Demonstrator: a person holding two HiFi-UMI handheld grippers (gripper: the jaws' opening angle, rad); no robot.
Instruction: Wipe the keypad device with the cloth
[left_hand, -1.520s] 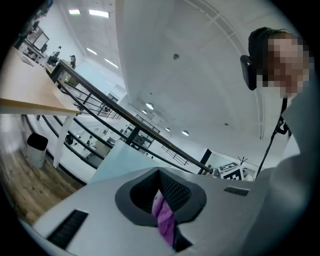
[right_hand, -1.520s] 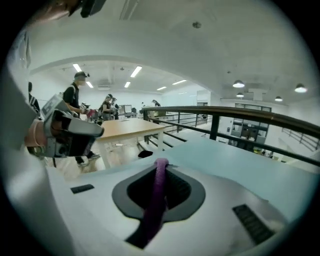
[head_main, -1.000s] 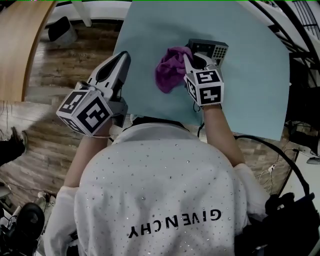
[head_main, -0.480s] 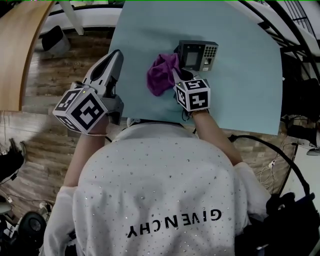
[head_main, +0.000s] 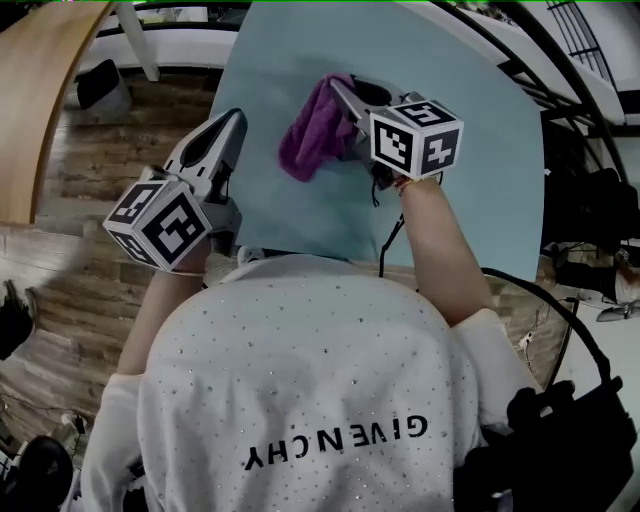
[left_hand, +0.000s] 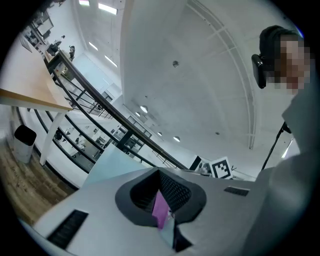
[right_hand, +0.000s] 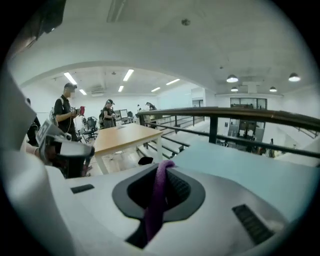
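My right gripper (head_main: 340, 86) is held up above the teal table (head_main: 470, 200), shut on a purple cloth (head_main: 308, 138) that hangs from its jaws to the left. In the right gripper view a strip of the cloth (right_hand: 156, 200) runs down between the closed jaws of the right gripper (right_hand: 163, 169). The keypad device is hidden in every view, presumably behind the right gripper. My left gripper (head_main: 236, 120) hovers at the table's left edge, jaws together, nothing held. Through the slit in the left gripper (left_hand: 161, 176) a bit of the cloth (left_hand: 160, 212) shows.
A wooden table (head_main: 35, 90) and plank floor (head_main: 90, 170) lie to the left. Black cables (head_main: 560, 310) trail at the right beside the teal table. In the right gripper view, people (right_hand: 65, 112) stand far off beyond another wooden table (right_hand: 122, 135).
The right gripper has risen off the keypad device with the cloth and swung up toward the camera; the device, visible before, is now covered. The left gripper has barely moved.
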